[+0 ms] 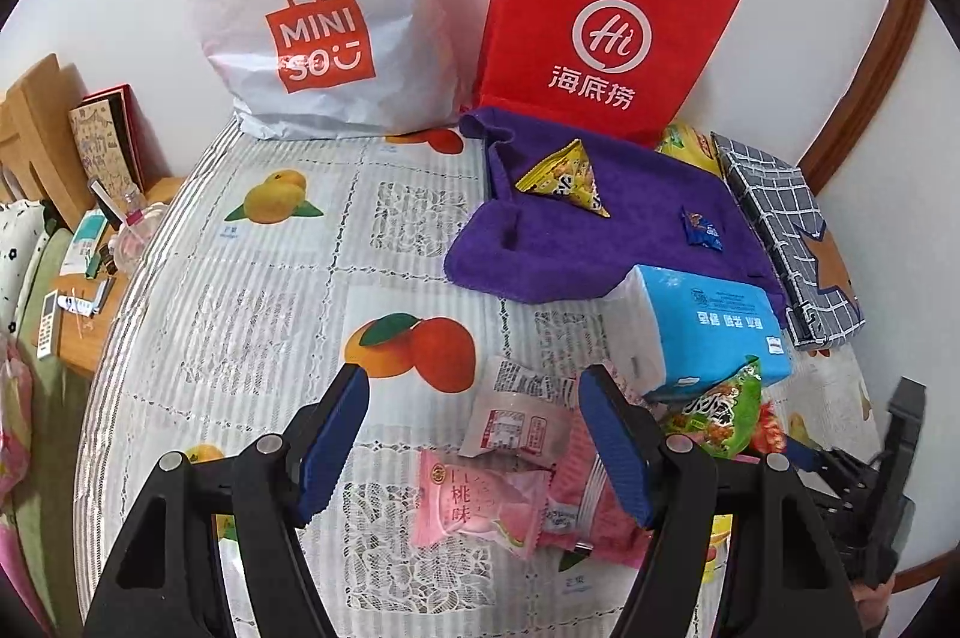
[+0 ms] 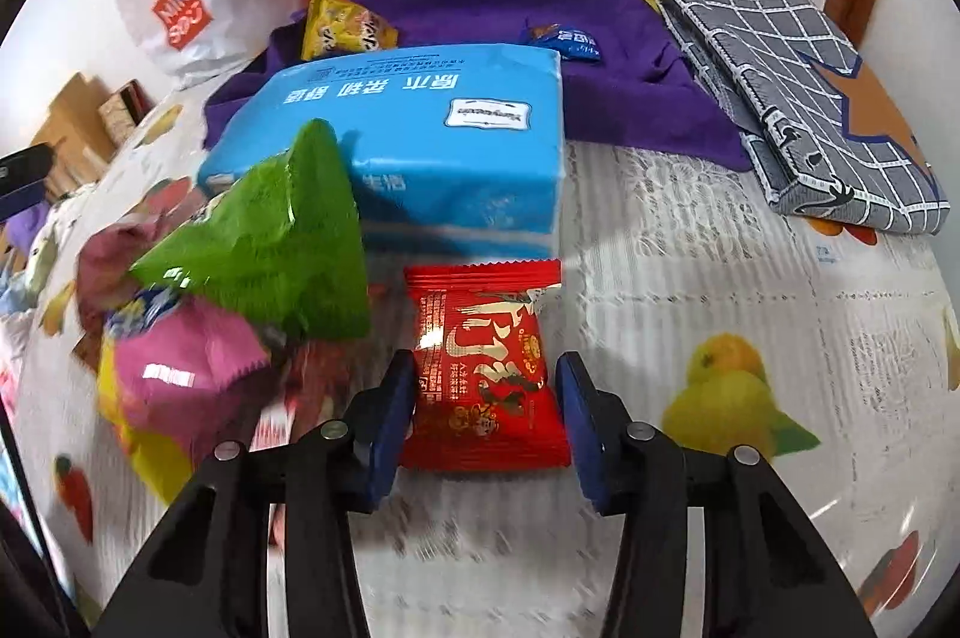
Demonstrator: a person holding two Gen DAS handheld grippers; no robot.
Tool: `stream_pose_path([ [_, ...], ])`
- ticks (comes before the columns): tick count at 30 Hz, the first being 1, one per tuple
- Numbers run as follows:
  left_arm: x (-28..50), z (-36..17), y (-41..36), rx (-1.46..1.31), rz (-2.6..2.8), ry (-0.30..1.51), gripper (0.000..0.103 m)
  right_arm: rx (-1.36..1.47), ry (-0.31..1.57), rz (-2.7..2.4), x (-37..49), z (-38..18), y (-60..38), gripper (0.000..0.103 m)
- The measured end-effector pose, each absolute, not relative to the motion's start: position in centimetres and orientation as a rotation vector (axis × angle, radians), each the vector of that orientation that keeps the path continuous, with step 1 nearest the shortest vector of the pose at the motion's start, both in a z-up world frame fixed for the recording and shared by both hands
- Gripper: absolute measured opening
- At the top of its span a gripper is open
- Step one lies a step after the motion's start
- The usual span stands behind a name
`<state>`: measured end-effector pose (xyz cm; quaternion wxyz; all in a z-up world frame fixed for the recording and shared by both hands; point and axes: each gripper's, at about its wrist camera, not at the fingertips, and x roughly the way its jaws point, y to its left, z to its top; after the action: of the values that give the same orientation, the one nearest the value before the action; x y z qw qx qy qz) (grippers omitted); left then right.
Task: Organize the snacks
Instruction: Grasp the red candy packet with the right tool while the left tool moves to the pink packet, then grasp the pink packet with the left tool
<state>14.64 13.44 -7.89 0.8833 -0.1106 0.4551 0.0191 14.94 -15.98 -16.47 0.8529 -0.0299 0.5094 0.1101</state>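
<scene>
Right gripper [image 2: 486, 413] straddles the red snack packet [image 2: 483, 368], seemingly lengthwise away.

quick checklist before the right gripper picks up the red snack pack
1. Red pack between the right gripper fingers: ok, it lies flat on the table between them.
2. Pads pressing on the pack: not ok, the left pad is at its edge and a gap shows at the right pad.
3. Only one item in the grip: ok, the green pack sits off to the left, clear of the fingers.
4. Left gripper out of the way: ok, open over the pink pack and holding nothing.
5. Drop-off spot free: ok, the purple cloth has bare room.
</scene>
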Motion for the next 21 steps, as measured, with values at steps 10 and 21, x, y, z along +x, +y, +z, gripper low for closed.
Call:
stream_pose_path([
  [10,13.9,-9.4,15.3,-0.242,0.097,0.979,0.071,-0.135,1.045,0.214,15.1,-17.5,-16.4,0.057],
  [21,13.5,-12.9,16.7,-0.265,0.11,1.05,0.071,-0.119,0.951,0.162,14.6,-17.7,-17.8,0.042],
])
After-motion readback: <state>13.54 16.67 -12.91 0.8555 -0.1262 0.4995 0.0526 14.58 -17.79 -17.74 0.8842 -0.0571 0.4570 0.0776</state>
